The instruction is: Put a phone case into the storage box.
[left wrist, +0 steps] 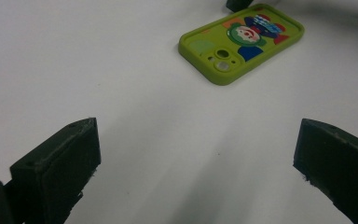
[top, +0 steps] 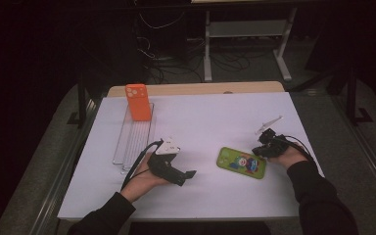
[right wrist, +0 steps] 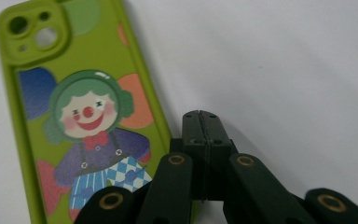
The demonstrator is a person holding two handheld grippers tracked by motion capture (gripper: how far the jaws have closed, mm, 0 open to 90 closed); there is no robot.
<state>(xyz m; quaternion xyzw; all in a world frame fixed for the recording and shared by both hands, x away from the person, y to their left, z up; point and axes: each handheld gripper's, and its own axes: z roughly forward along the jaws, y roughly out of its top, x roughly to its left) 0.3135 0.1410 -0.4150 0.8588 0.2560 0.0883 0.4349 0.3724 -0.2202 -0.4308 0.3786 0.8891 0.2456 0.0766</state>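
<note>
Two phone cases sit on the white surface [top: 200, 122], so note the layout first: the surface carries a clear ribbed tray [top: 134, 137] at far left with an orange case [top: 138, 102] standing upright at its far end, and a green clown-print case [top: 241, 162] lying flat, printed back up, toward your right side. Your work in hand looks like a nudge or reposition of the green clown-print case [right wrist: 81, 121] with the right gripper [right wrist: 200, 122]; its tip sits just beside the case's long edge, touching or nearly so, which the right gripper view does not settle. To do this well, keep the closed tip low and square against the rim rather than riding up over it, push along the surface in a slow straight line, and watch that the case does not pivot about its camera end. If you mean to lift it instead, you will need to spread the fingers before coming down across the narrow width. Right gripper fingers: pressed fully together, nothing between them. Left gripper [left wrist: 196, 158]: fingers [left wrist: 60, 163] spread wide apart, holding nothing, hovering over bare surface with the green clown-print case [left wrist: 242, 42] well ahead of them. Your left hand [top: 149, 174] rests low near the middle of the surface.
</note>
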